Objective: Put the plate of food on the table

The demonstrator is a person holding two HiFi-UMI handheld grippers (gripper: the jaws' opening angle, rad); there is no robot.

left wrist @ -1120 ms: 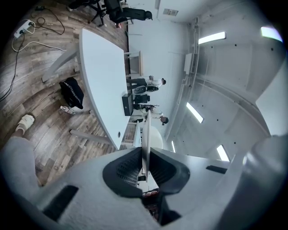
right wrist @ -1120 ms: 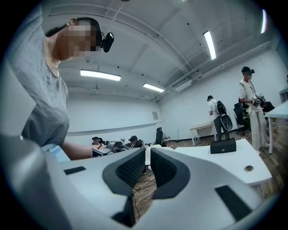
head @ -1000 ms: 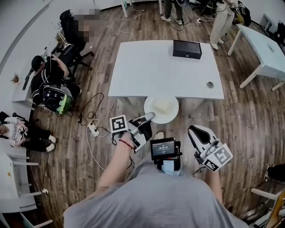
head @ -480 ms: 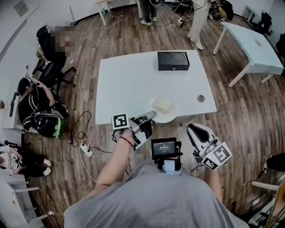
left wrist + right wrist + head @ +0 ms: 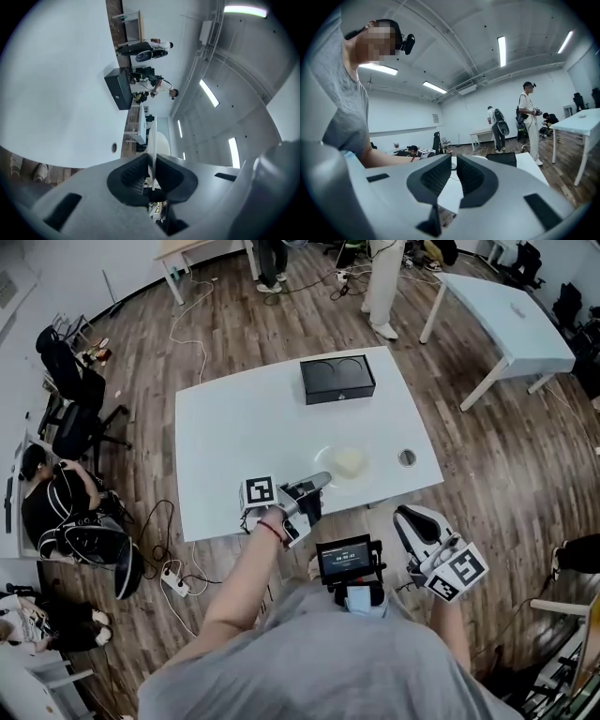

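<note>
A white plate carrying a pale piece of food sits low over the white table, near its front edge. My left gripper is shut on the plate's near rim. In the left gripper view the plate shows edge-on, pinched between the pads of the left gripper. I cannot tell whether the plate touches the tabletop. My right gripper hangs back by my waist, off the table, shut with nothing in it; the right gripper pads show only a thin slit.
A black box lies at the table's far side. A round cable hole sits right of the plate. Another white table stands at the far right. People, chairs and floor cables are on the left.
The left gripper has carried the plate forward, from in front of the table's near edge to over the tabletop. The right gripper has stayed by my waist.
</note>
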